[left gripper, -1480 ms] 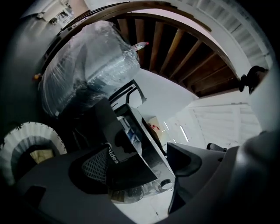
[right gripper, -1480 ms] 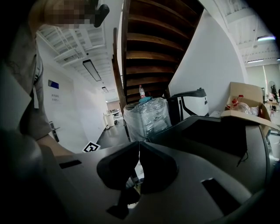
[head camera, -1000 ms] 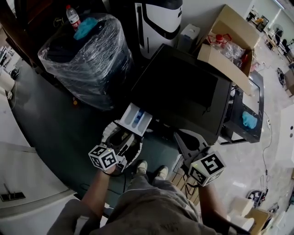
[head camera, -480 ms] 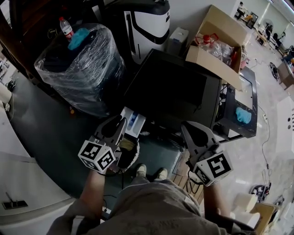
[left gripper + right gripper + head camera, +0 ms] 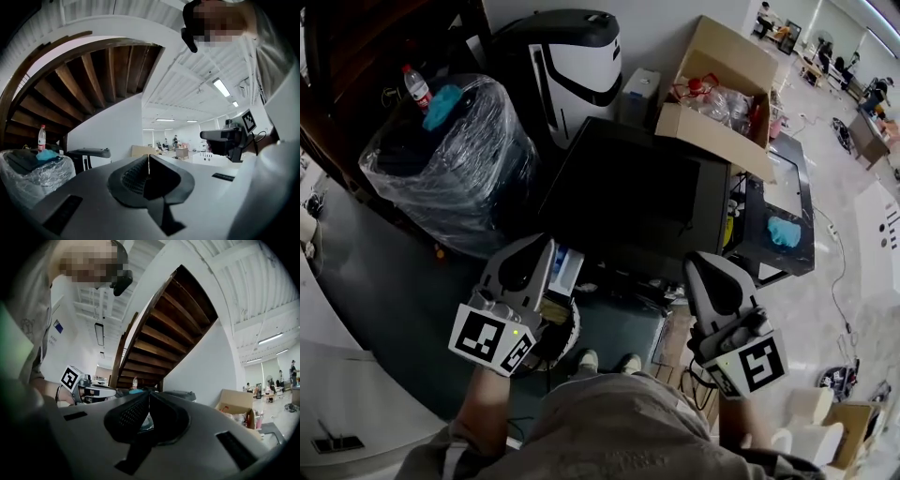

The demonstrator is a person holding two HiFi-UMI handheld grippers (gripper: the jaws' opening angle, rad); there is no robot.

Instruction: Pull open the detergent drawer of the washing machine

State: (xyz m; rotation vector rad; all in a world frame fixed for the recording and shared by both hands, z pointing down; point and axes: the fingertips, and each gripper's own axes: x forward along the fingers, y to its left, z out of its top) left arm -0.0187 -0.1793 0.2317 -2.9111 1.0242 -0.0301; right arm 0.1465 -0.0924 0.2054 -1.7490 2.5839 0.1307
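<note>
— Holding anything, those two tongs?

— No. The left gripper (image 5: 546,247) has its jaws pressed together; they have just closed, with nothing between them. The right gripper (image 5: 699,262) is the same, jaws together and empty. Both are held out level, pointing across the room.

— And the drawer?

— The drawer (image 5: 568,266) stands pulled out of the washer (image 5: 637,192) at its front left corner. It's white with a blue part inside. Seen from above, the left gripper covers its left side. The right gripper is well apart from it, off the washer's front right corner.

— What's round about?

— Left of the washer is a plastic-wrapped bundle (image 5: 450,159) with a bottle (image 5: 414,86) and a teal cloth (image 5: 441,105) on top. Behind it stands a white-and-black appliance (image 5: 581,66). A cardboard box (image 5: 722,103) sits at the washer's far right corner. The person's shoes (image 5: 586,361) are just in front of the washer.
</note>
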